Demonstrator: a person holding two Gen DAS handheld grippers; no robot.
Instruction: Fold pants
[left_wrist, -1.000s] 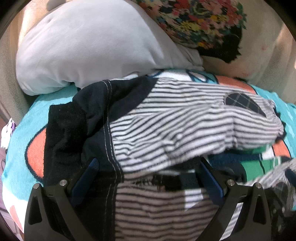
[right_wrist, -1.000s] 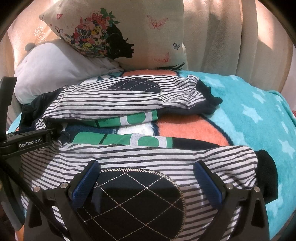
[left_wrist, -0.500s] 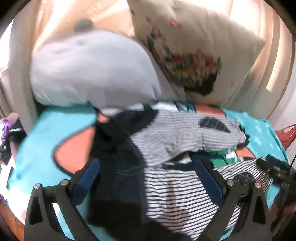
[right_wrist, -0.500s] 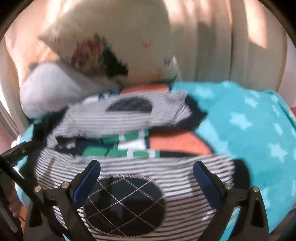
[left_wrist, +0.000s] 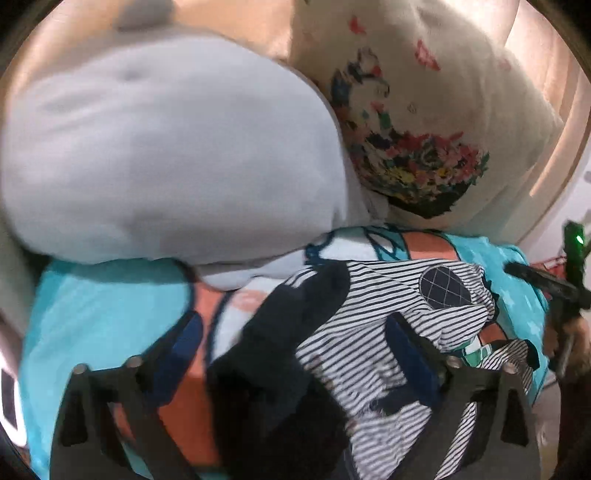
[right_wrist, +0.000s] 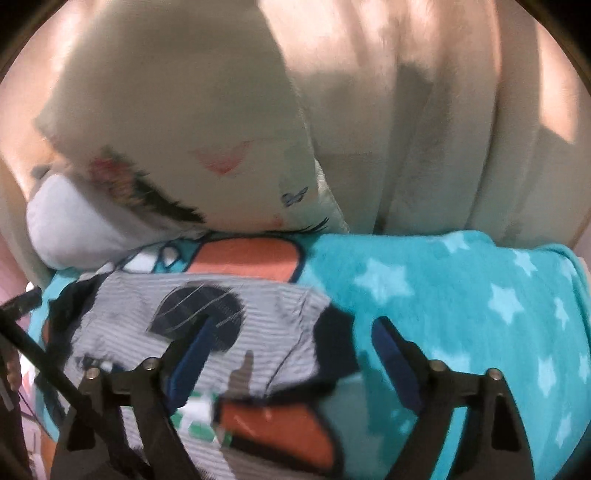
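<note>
The black-and-white striped pants (left_wrist: 388, 295) lie on a bed, with a navy waistband (left_wrist: 280, 387) and a round navy knee patch (left_wrist: 445, 291). My left gripper (left_wrist: 291, 350) hovers over the waistband end. Its jaws are closing but stand wide, and the pads touch no cloth. In the right wrist view the far leg (right_wrist: 277, 314) shows its patch (right_wrist: 192, 302) and dark cuff (right_wrist: 332, 332). My right gripper (right_wrist: 291, 350) hangs above that cuff, its jaws also closing, pads apart from the fabric. Both views are blurred.
A turquoise star blanket (right_wrist: 461, 295) with orange shapes covers the bed (left_wrist: 110, 306). A grey pillow (left_wrist: 166, 147) and a floral cream pillow (left_wrist: 424, 129) sit at the back, with pale curtains (right_wrist: 443, 110) behind. A person's hand (left_wrist: 576, 343) shows at the right edge.
Both grippers have risen off the near leg and moved forward toward the pillows, the left one also tilting up. Their jaws have narrowed slightly.
</note>
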